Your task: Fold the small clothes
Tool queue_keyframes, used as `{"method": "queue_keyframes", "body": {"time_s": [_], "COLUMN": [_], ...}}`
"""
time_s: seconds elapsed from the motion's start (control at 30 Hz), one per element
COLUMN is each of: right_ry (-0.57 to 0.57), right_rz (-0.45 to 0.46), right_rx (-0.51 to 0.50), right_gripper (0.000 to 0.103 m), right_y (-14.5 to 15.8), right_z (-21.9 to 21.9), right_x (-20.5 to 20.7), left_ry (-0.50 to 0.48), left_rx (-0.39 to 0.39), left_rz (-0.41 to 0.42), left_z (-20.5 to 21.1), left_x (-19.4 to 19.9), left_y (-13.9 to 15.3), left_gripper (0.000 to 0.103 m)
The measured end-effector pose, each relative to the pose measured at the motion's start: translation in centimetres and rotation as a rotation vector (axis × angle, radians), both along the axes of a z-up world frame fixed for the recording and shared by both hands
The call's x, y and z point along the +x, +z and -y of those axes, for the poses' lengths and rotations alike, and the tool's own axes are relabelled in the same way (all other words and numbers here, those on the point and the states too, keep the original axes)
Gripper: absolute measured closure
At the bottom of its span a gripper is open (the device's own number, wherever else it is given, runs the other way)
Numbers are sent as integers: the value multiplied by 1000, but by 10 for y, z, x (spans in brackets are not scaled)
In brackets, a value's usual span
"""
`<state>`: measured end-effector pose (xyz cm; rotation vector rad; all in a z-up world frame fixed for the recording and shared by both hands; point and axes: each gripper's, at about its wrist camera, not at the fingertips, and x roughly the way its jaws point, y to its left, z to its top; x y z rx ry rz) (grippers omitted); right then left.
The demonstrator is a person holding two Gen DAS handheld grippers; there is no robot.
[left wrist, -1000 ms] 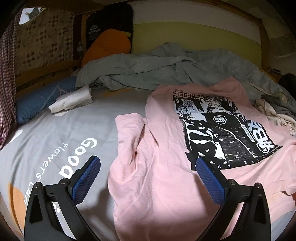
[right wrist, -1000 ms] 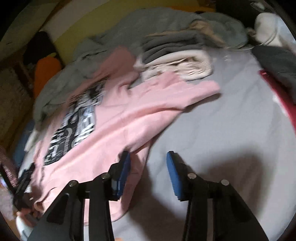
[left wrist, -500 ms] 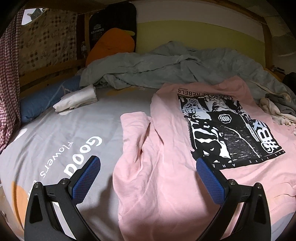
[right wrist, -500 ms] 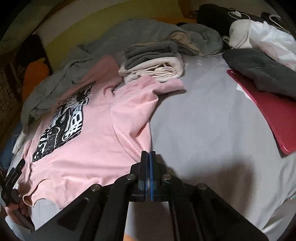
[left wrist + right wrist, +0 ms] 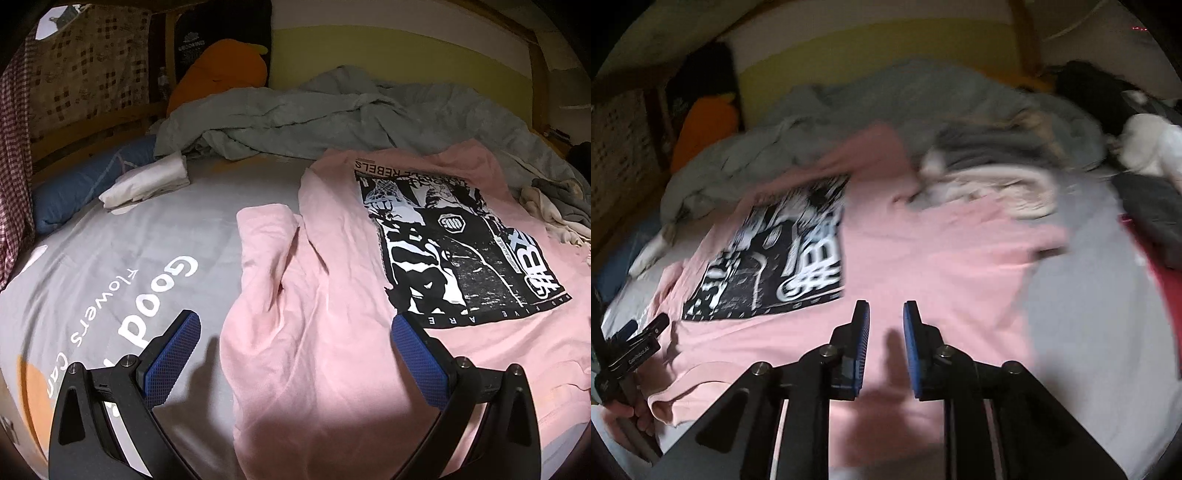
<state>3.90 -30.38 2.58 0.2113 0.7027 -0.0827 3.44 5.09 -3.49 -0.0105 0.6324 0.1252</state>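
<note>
A pink T-shirt [image 5: 332, 295] with a black-and-white print lies face up and spread on the grey bed sheet [image 5: 129, 240], its left sleeve bunched. My left gripper [image 5: 295, 321] is open wide just above the shirt's lower left part, holding nothing. In the right wrist view, which is blurred, my right gripper [image 5: 886, 308] hovers over the shirt [image 5: 923, 258] below the print. Its jaws are opening, a narrow gap shows, and no cloth is between them. The left gripper [image 5: 631, 347] and the hand [image 5: 628, 413] holding it appear at the shirt's hem.
A crumpled grey blanket [image 5: 332, 118] fills the back of the bed. A folded white cloth [image 5: 147, 181] and blue pillow [image 5: 74, 192] lie at left. Grey and cream clothes [image 5: 990, 177] are piled by the right sleeve. A dark garment [image 5: 1152, 206] and a red object [image 5: 1160, 288] lie at right.
My right gripper shut with nothing in it, swung left over the shirt's lower middle, then parted slightly. The left gripper stayed open and nearly still.
</note>
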Motion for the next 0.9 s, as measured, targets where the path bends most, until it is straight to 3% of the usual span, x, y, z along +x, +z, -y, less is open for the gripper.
{"method": "queue_keyframes", "body": {"time_s": [0.1, 0.2, 0.27, 0.33, 0.4, 0.47, 0.57, 0.63, 0.67, 0.73, 0.77, 0.8, 0.9], "right_ry": [-14, -6, 26, 26, 13, 13, 14, 12, 12, 11, 11, 11, 10], "right_rz": [-118, -73, -69, -69, -62, -53, -35, -32, -31, -28, -27, -27, -28], "right_rx": [-67, -176, -197, -185, -160, -166, -194, -206, -209, -212, -212, -212, -216], "right_gripper": [84, 84, 80, 80, 80, 80, 80, 80, 80, 80, 80, 80, 80], "right_y": [-26, -28, -29, -32, -35, -36, -37, -38, -38, -39, -39, -39, -39], "right_z": [-20, -37, -40, -38, -34, -35, -38, -40, -41, -41, -41, -41, -41], "right_x": [23, 11, 5, 5, 7, 6, 4, 4, 4, 4, 4, 4, 4], "left_ry": [7, 73, 86, 60, 13, -18, -95, -118, -119, -120, -115, -91, 28], "left_rx": [-24, -86, -171, -314, -459, -527, -578, -667, -705, -734, -735, -735, -713], "left_rz": [-35, 4, 3, -57, -153, -229, -330, -361, -356, -312, -305, -296, -196], "left_z": [-6, -32, -57, -85, -106, -118, -121, -124, -125, -128, -128, -130, -154], "left_x": [1, -11, -6, 15, 43, 66, 94, 102, 104, 104, 104, 103, 86], "left_y": [1, 23, 40, 47, 43, 34, 13, -5, -12, -15, -15, -13, 5], "left_gripper": [0, 0, 0, 4, 27, 37, 46, 46, 48, 66, 95, 102, 102]}}
